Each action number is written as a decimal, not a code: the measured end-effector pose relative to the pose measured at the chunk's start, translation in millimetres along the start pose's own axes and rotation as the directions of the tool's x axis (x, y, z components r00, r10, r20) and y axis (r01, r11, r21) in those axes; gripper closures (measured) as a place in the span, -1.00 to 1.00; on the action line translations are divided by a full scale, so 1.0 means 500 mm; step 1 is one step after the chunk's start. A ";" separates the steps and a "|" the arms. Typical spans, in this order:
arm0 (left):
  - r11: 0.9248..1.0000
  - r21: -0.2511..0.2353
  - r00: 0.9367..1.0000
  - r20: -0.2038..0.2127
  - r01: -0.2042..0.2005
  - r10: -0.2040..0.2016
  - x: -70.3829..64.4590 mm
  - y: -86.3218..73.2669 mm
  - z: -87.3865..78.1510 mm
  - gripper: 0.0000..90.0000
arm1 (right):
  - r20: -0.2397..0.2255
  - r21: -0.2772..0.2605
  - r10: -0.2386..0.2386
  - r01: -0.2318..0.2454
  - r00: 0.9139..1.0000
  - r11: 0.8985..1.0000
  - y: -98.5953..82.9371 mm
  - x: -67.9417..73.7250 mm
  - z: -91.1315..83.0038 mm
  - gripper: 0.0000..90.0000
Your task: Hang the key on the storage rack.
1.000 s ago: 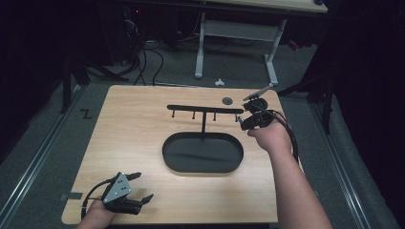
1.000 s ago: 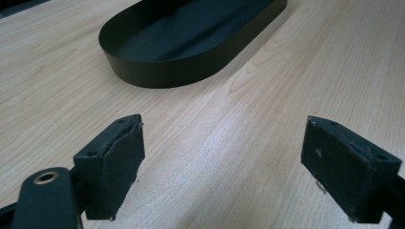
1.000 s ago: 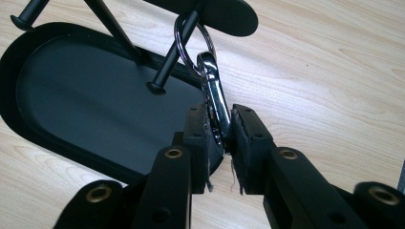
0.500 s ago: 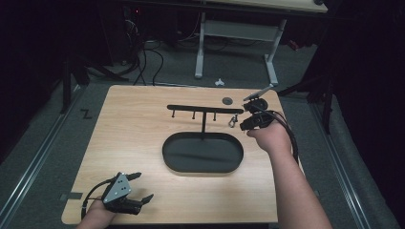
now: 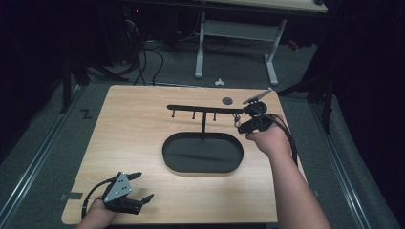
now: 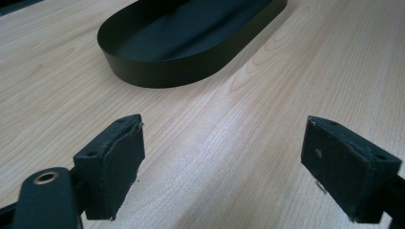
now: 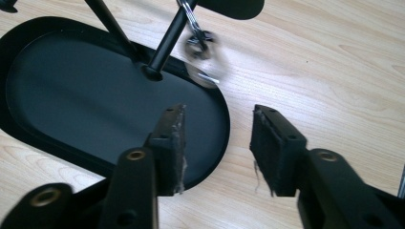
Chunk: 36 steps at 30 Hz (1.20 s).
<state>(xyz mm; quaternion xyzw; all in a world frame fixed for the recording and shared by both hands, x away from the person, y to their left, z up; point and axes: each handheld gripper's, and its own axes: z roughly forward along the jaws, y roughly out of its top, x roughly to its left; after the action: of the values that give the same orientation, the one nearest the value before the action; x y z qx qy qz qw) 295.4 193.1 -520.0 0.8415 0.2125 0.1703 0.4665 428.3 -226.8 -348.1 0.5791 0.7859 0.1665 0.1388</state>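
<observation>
We see the R gripper (image 5: 241,120) up by the right end of the black hanger stand (image 5: 203,109), jaws apart w/ nothing between them; a small metal key ring (image 7: 199,42) hangs from the stand's end hook, blurred, just ahead of and above the jaws, over the rim of the oval black tray (image 5: 203,153) that the stand's post rises from. L gripper (image 5: 138,187) sits low at the near-left corner of the wooden table (image 5: 129,124), jaws wide apart on nothing, well apart from the tray.
</observation>
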 end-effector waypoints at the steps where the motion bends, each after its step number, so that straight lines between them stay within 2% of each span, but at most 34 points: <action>1: 1.000 -0.001 1.000 -0.001 0.000 0.000 0.000 0.000 0.000 -0.66 | 0.004 0.002 -0.002 0.002 1.000 1.000 -0.001 -0.001 0.001 0.12; 6: 1.000 -0.001 1.000 -0.001 0.001 -0.001 0.000 0.000 0.002 -0.66 | 0.017 -0.008 -0.002 0.002 1.000 1.000 -0.006 -0.002 0.004 -0.14; 7: 1.000 0.000 1.000 0.000 0.001 -0.001 0.000 0.000 0.002 -0.66 | 0.018 -0.012 0.000 0.000 1.000 1.000 -0.008 -0.002 0.005 -0.25; 15: 1.000 0.002 1.000 -0.002 0.000 0.000 0.000 0.000 0.002 -0.66 | 0.026 -0.004 0.007 -0.007 1.000 1.000 -0.013 -0.003 0.006 -0.50; 22: 1.000 0.002 1.000 -0.001 -0.002 0.002 -0.001 0.000 0.000 -0.66 | 0.029 -0.016 0.028 -0.028 0.999 0.999 -0.023 0.002 0.004 -0.57; 30: 1.000 -0.001 1.000 -0.003 0.001 -0.001 -0.002 0.000 0.001 -0.66 | 0.038 -0.009 0.022 -0.021 0.999 1.000 -0.049 0.003 0.010 -0.58; 36: 1.000 0.002 1.000 -0.004 0.003 -0.003 -0.001 0.000 0.001 -0.66 | 0.047 -0.031 0.014 -0.012 0.999 0.999 -0.081 0.006 0.016 -0.61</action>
<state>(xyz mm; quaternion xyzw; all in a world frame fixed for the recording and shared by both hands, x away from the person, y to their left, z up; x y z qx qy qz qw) 295.1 192.6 -520.4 0.8413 0.2147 0.1709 0.4657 395.5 -234.1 -372.6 0.5857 0.7760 0.1658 0.1649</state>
